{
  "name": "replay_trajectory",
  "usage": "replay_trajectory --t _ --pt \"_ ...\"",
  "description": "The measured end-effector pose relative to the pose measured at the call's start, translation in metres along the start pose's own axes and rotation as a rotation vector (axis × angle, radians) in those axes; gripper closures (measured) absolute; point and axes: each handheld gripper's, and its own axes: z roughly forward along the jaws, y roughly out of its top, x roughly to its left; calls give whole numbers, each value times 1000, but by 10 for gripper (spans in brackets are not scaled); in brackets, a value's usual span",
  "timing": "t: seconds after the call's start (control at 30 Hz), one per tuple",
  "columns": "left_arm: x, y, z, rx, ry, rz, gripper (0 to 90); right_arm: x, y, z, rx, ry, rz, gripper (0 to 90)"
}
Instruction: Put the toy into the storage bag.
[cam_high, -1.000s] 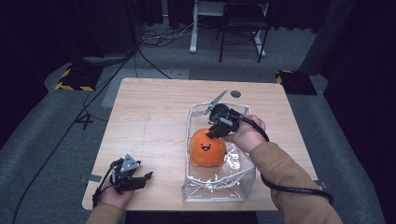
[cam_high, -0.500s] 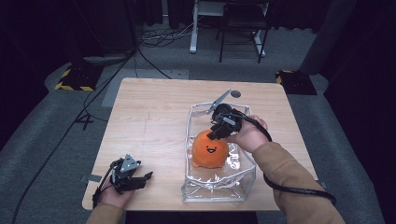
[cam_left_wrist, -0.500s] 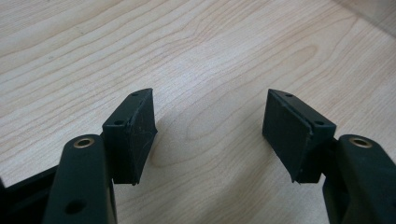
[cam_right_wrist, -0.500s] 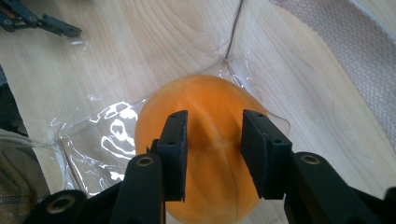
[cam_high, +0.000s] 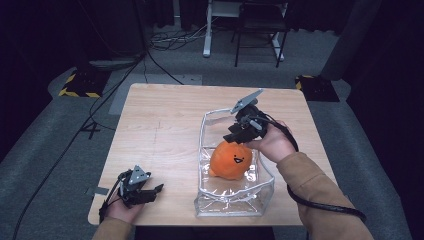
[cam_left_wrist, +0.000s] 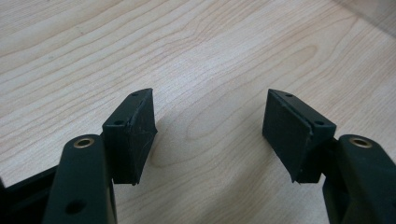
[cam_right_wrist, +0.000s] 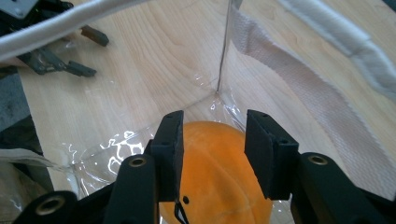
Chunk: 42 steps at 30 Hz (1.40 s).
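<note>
Orange plush toy in clear bag, just below right tongs, untouched

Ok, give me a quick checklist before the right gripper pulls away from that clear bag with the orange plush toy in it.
1. orange plush toy inside the clear bag: ok.
2. right gripper let go, jaws just opening, pads clear of the toy: ok.
3. Bag upright on the table: ok.
4. white strap free of the jaws: ok.
5. left gripper open, nothing between its jaws: ok.
6. Toy settled flat: cannot tell.
</note>
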Motion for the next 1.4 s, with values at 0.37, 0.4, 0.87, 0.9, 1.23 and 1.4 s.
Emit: replay_trajectory --t 0.37,0.4,0.87,0.9,1.23,1.4 --pt "0 0 0 1 -1 1 350 -8 -15 -37 -73 -24 52 573" --pt "0 0 0 1 0 2 350 -9 -18 -40 -79 -26 60 573" --pt "0 1 1 -2 0 -5 350 -24 -55 -91 -151 -94 147 573" --pt "0 1 1 -2 0 -4 350 -25 -58 -94 -156 -99 154 573" --pt "0 1 1 -2 0 -4 350 -34 -84 -110 -159 -136 211 544" --pt "0 1 1 -2 0 -4 350 -40 -99 -111 -154 -152 234 498"
